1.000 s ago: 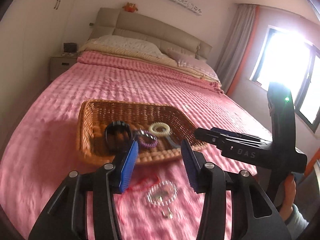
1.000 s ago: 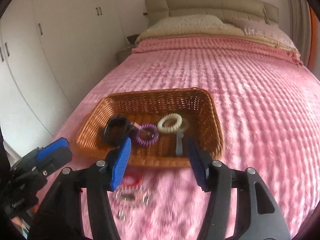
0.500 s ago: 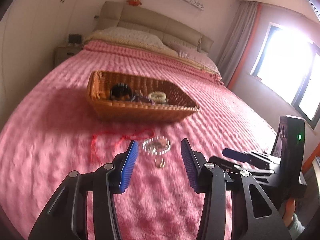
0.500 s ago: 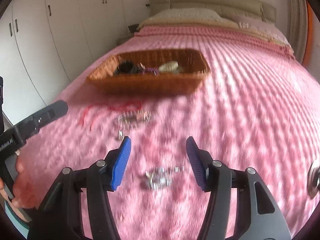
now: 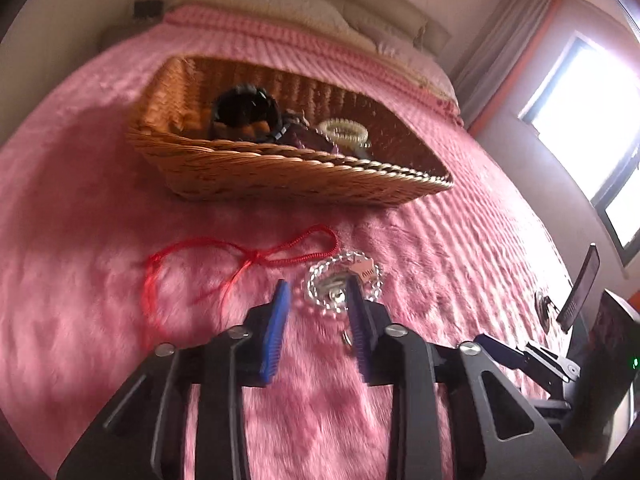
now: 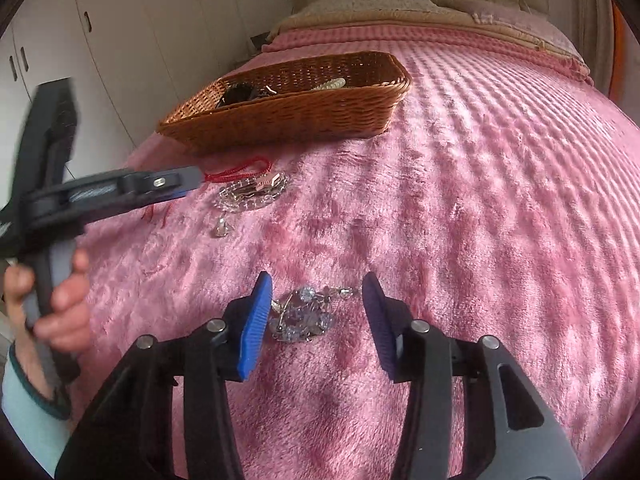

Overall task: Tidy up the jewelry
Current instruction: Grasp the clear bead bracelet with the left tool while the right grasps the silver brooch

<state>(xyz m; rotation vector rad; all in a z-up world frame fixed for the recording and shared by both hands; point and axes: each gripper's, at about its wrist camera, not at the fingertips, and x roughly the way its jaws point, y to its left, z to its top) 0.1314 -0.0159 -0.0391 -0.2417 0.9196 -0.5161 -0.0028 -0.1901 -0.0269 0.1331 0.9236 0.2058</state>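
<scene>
On the pink bedspread lies a clear bead bracelet (image 5: pixel 340 276), with a red cord (image 5: pixel 240 256) just to its left. My left gripper (image 5: pixel 318 292) is low over the bracelet; its jaws are closing, the right finger overlaps the beads, and no squeeze shows. The left gripper (image 6: pixel 188 180) also shows side-on in the right wrist view, held by a hand (image 6: pixel 60 300). A crystal cluster (image 6: pixel 304 316) lies between the closing jaws of my right gripper (image 6: pixel 318 280), untouched on the right side. The wicker basket (image 5: pixel 280 176) behind holds a black bracelet (image 5: pixel 244 108), a cream coil tie (image 5: pixel 346 132) and a purple piece.
A small loose pendant (image 6: pixel 222 228) lies near the bead bracelet. White wardrobes (image 6: pixel 120 40) line the left wall, pillows and a headboard stand at the far end, and a bright window (image 5: pixel 592 120) is on the right. The bedspread stretches open to the right of the basket.
Both grippers have come back from over the basket and sunk to the bedspread. Their jaws stand narrower. The bead bracelet is now at the left tips, the crystal cluster between the right ones.
</scene>
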